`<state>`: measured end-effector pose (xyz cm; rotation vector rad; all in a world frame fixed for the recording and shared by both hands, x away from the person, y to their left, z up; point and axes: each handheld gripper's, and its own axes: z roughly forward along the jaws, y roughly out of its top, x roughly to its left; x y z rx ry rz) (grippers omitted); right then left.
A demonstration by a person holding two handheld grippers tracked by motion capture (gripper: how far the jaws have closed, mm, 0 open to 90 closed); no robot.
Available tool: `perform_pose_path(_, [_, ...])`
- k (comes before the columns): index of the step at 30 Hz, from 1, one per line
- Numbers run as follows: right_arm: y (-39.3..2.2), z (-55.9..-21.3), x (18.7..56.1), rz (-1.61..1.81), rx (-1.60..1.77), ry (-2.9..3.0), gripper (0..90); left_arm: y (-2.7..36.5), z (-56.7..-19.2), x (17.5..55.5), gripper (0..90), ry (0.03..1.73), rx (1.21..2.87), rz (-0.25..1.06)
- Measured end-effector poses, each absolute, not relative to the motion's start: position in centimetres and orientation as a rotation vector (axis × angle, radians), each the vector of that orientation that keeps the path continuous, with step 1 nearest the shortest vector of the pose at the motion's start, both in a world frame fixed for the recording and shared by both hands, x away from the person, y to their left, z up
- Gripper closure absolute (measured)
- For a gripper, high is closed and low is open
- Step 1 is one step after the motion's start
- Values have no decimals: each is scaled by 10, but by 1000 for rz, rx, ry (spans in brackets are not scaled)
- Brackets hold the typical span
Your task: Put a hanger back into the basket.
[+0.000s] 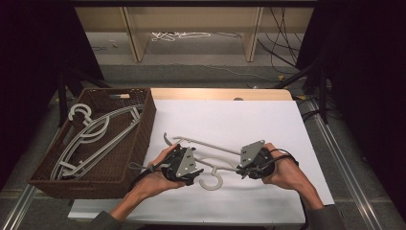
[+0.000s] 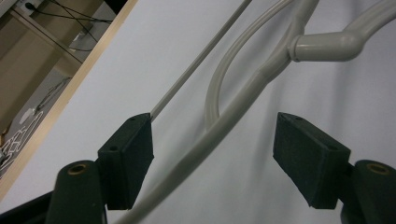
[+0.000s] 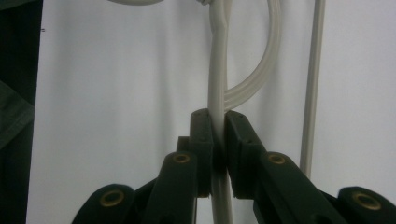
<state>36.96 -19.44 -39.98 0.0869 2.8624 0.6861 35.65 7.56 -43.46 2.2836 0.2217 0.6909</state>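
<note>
The right claw was clamped on a pale grey plastic clothes hanger lying mid-desk. At nine o'clock, the left claw stood apart around its arm; I'd close squarely before lifting toward the brown wicker basket.

A white rectangular sheet covers the pale wooden tabletop. Beyond it stands a light wooden shelf frame on grey floor, with black curtains at both sides.

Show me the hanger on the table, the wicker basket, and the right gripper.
hanger (image 1: 211, 181), high view, on its hook.
wicker basket (image 1: 141, 128), high view, on its right wall.
right gripper (image 3: 217, 133), right gripper view, between its fingertips.
</note>
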Motion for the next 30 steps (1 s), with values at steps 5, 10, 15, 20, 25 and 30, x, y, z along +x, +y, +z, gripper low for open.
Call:
perform_pose_path(5, [-190, -400, 366, 700, 73, 2844, 823, 74, -439, 358, 358, 173, 2320, 658])
perform_pose_path(10, [-187, -400, 364, 719, 21, 2852, 822, 73, -440, 358, 493, 115, 2328, 646])
perform_pose_path(15, [-186, -400, 364, 717, 26, 2852, 823, 72, -437, 355, 661, 37, 2351, 654])
perform_pose_path(20, [-189, -395, 365, 744, -8, 2856, 823, 71, -426, 348, 706, -61, 2375, 709])
perform_pose_path(25, [-193, -390, 364, 767, -39, 2836, 811, 68, -418, 341, 744, -119, 2404, 716])
perform_pose_path(30, [-200, -384, 365, 816, -11, 2777, 773, 68, -412, 338, 782, -109, 2375, 670])
